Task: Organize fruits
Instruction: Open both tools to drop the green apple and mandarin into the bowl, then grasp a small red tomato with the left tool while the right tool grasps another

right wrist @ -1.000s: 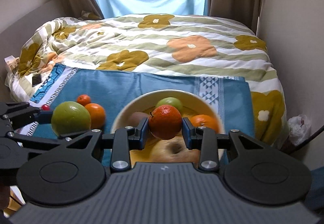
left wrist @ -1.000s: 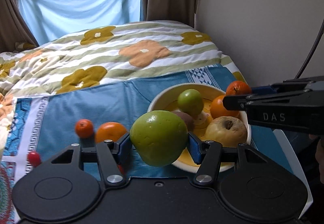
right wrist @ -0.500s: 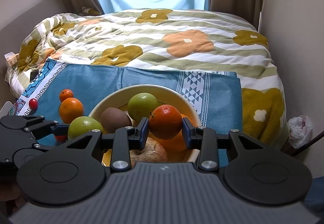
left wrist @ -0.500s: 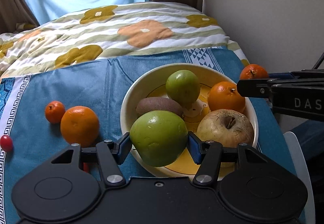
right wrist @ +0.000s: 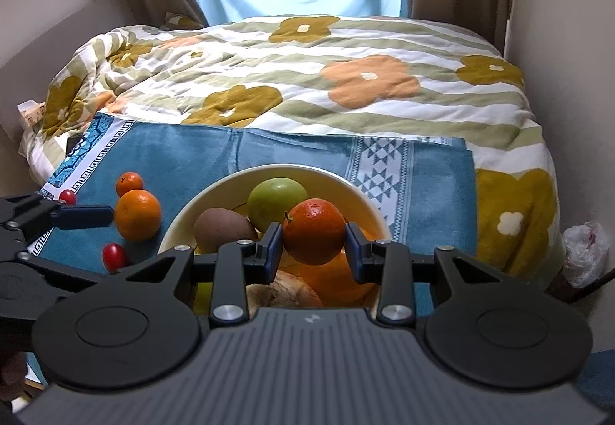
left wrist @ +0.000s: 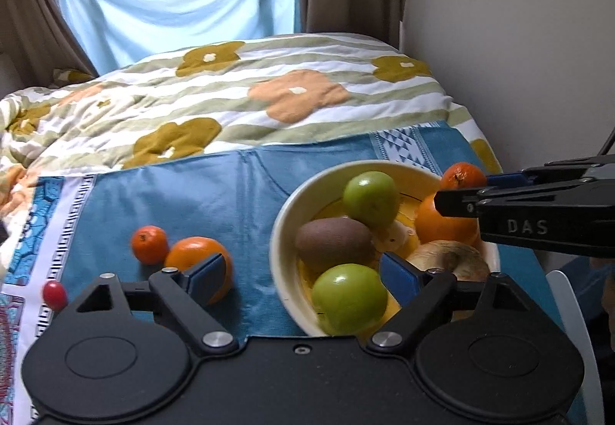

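Observation:
My left gripper [left wrist: 303,277] hangs over the near edge of the cream bowl [left wrist: 277,240], its jaws opening. The large green apple [left wrist: 349,300] lies in the bowl between the blue pads, free of the left one. The bowl also holds a kiwi [left wrist: 334,244], a small green apple [left wrist: 371,198], an orange [left wrist: 442,227] and a brownish apple [left wrist: 455,259]. My right gripper [right wrist: 314,246] is shut on a tangerine [right wrist: 314,230], held just above the fruit in the bowl [right wrist: 269,171].
On the blue cloth [left wrist: 184,202] left of the bowl lie an orange [left wrist: 192,257], a small tangerine [left wrist: 150,244] and a cherry tomato [left wrist: 54,294]; a second tomato [right wrist: 114,256] shows in the right wrist view. A flowered quilt [right wrist: 346,79] lies behind, a wall to the right.
The left jaws have spread and let go of the large green apple, which now rests in the bowl. The right gripper has brought the tangerine lower over the bowl.

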Tool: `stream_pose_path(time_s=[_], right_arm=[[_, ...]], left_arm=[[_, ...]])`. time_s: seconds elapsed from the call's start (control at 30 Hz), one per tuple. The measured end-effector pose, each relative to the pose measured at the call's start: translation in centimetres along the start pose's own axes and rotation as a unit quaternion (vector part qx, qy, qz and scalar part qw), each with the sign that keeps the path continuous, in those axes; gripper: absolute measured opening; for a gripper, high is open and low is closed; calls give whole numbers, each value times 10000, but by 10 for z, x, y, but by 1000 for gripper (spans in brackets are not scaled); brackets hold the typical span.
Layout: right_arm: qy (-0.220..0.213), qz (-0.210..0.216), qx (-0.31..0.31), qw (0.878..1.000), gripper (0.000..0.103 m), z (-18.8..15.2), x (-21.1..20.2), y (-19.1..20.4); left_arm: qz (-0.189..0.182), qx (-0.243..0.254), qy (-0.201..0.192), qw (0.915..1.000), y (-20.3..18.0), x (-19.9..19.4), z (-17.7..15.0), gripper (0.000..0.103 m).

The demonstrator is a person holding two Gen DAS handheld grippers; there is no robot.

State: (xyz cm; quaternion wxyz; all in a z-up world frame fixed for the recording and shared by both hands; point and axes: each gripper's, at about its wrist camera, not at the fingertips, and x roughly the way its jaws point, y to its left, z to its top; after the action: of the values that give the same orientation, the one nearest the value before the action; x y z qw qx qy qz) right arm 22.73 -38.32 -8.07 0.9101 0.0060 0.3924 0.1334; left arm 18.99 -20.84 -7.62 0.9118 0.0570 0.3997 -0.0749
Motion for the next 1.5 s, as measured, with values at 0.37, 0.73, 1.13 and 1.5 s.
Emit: stream_pose_path(time_s=[0.37, 0.73, 1.13, 1.5], right_arm=[[69, 283, -344, 9990, 50, -2, 25, 24], [-320, 190, -325, 9988, 103, -10, 13, 26], [-220, -32, -308, 9993, 103, -14, -1, 32], [-227, 97, -39, 9997, 103, -9, -34, 38]], left_arm=[[280, -236, -109, 9993, 23, -7, -3, 90], [252, -416, -50, 9988, 35, -11, -18, 90], [251, -438, -164, 9986, 41, -29, -22, 90], [563, -506, -508, 9958, 50, -74, -25, 97]])
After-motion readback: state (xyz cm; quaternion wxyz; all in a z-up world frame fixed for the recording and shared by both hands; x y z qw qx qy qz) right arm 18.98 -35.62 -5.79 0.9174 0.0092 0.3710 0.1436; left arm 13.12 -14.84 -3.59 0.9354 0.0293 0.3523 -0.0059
